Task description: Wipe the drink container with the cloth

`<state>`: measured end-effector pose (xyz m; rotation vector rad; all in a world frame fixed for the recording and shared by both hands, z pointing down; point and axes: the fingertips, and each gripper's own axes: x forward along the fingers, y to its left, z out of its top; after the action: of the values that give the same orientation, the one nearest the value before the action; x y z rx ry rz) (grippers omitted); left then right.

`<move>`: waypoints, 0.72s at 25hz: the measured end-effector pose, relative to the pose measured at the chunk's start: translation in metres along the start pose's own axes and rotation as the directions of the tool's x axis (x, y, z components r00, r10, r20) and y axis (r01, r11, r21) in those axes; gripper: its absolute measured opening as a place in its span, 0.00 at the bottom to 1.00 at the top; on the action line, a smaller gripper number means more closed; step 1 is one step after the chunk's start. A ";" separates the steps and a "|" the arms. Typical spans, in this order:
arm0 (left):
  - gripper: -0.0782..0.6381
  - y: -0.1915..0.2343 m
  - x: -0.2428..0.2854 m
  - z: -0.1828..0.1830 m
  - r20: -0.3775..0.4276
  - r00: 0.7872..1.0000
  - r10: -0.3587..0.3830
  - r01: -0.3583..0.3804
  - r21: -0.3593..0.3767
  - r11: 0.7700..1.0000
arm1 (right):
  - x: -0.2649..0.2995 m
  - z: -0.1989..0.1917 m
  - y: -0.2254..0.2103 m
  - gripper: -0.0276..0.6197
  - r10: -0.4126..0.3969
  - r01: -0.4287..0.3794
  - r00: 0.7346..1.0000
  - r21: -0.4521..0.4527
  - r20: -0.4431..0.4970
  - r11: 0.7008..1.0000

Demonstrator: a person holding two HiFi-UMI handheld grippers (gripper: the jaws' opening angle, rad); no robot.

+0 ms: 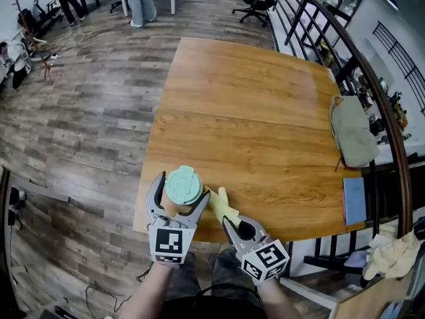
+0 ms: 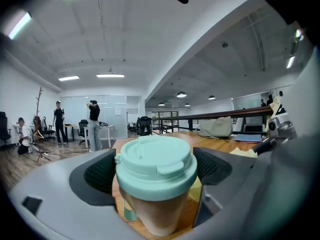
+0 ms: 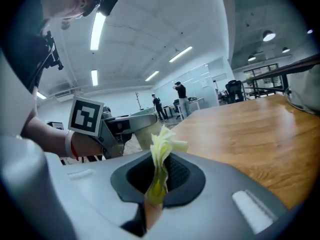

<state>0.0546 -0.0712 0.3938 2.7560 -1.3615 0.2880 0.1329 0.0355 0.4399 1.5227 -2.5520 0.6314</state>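
Note:
A tan drink cup with a mint-green lid [image 1: 183,186] stands upright near the front edge of the wooden table [image 1: 252,111]. My left gripper [image 1: 180,193] straddles it, jaws wide, one on each side of the lid. In the left gripper view the cup [image 2: 156,184] fills the gap of that gripper [image 2: 157,169], and I see no pad pressing on it. My right gripper [image 1: 232,226] sits just right of the cup, shut on a yellow cloth [image 1: 222,206] that sticks out toward the cup. In the right gripper view the cloth [image 3: 162,149] rises from the shut gripper [image 3: 157,184], with the cup [image 3: 144,133] beyond.
A beige bag [image 1: 352,131] lies at the table's right edge, with a blue notebook [image 1: 354,200] nearer the front right corner. A dark railing [image 1: 372,78] runs along the right. People and office chairs stand far back on the wood floor.

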 end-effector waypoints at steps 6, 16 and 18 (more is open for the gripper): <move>0.75 0.005 0.006 0.002 -0.013 0.997 0.075 -0.075 0.024 0.997 | -0.007 0.015 -0.016 0.08 0.154 -0.157 0.987 -0.095 -0.040 0.983; 0.75 0.024 0.007 0.005 0.011 1.000 0.005 -0.004 -0.067 0.998 | -0.002 0.016 -0.017 0.08 0.240 -0.248 0.968 -0.135 -0.073 0.959; 0.75 0.031 0.007 0.002 0.014 0.999 -0.043 0.044 -0.112 0.993 | 0.001 0.020 -0.015 0.08 0.245 -0.252 0.967 -0.129 -0.065 0.959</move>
<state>0.0346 -0.0956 0.3921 2.6951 -1.2769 0.1880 0.1478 0.0201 0.4270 1.1412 -2.7098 0.4992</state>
